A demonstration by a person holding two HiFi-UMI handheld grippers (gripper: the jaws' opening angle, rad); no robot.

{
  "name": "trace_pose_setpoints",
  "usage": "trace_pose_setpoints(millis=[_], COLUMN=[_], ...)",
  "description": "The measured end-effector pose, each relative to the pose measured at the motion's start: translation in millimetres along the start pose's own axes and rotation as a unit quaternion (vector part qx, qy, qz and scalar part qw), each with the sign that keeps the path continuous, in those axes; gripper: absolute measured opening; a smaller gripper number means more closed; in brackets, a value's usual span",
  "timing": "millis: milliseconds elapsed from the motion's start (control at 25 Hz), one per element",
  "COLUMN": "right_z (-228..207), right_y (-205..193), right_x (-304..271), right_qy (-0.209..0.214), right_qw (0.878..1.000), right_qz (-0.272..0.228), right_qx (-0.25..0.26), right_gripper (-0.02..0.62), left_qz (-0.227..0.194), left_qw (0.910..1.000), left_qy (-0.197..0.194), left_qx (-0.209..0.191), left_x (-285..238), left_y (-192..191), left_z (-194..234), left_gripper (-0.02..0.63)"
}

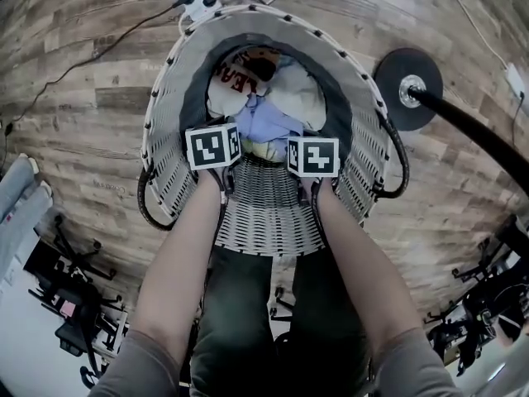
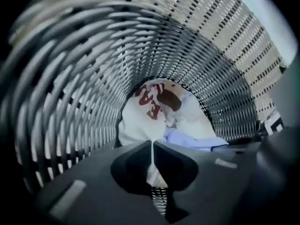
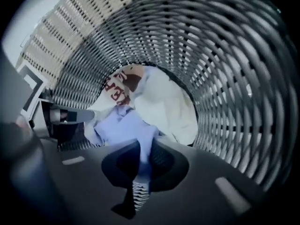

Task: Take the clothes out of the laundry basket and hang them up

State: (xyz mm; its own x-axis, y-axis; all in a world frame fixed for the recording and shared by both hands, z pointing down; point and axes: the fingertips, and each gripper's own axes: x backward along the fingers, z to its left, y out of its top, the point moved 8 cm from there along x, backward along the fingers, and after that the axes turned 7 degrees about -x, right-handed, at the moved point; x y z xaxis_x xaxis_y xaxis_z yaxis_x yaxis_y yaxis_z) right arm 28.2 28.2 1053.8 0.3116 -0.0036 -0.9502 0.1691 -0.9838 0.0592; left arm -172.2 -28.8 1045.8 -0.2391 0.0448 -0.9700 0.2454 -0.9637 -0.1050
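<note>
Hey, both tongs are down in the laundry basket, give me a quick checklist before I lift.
1. Right tongs shut on the blue garment: ok.
2. Left tongs pinching pale cloth: ok; which garment it belongs to, cannot tell.
3. Blue garment free of the white printed shirt: cannot tell, they lie touching.
4. Way up past the basket rim open: ok.
5. Hanger or rail in sight: not ok, only a black pole on a round base beside the basket.

Shot steeply downward from the head onto the laundry basket (image 1: 169, 168), and from the left gripper (image 2: 153, 146) and right gripper (image 3: 143, 149) close inside it, facing along the jaws toward the same clothes (image 1: 273, 114) below.
</note>
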Motion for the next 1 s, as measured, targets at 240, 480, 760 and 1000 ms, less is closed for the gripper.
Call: trace_pose_setpoints(millis=[240,480,760,1000], right_z=[3,31,64,77], right_y=[10,25,26,24], right_x=[63,151,263,379], right_qy=[0.011,0.024,0.062,0.077], right_qw=[0.998,0.994,0.987,0.977], right_qz=[-0.047,-0.108,-0.140,-0.194], right_qx=[-0.034,0.003,0.038,0.041], right_gripper=[0.032,0.034,0.035,0.035], left_qz=[-0.047,-0.096,-0.124,-0.164], left_qw=[0.9987,0.9945,0.9873,0.9772], left_qy=[-0.009,-0.019,-0.026,-0.037], left_qx=[-0.018,-0.038,-0.096,-0.130], left_x=[58,143,253,358], left_y=[25,50,50,60], left_z=[-18,-38,-59,-82], left_gripper=[0.005,0.005,0.004,0.005])
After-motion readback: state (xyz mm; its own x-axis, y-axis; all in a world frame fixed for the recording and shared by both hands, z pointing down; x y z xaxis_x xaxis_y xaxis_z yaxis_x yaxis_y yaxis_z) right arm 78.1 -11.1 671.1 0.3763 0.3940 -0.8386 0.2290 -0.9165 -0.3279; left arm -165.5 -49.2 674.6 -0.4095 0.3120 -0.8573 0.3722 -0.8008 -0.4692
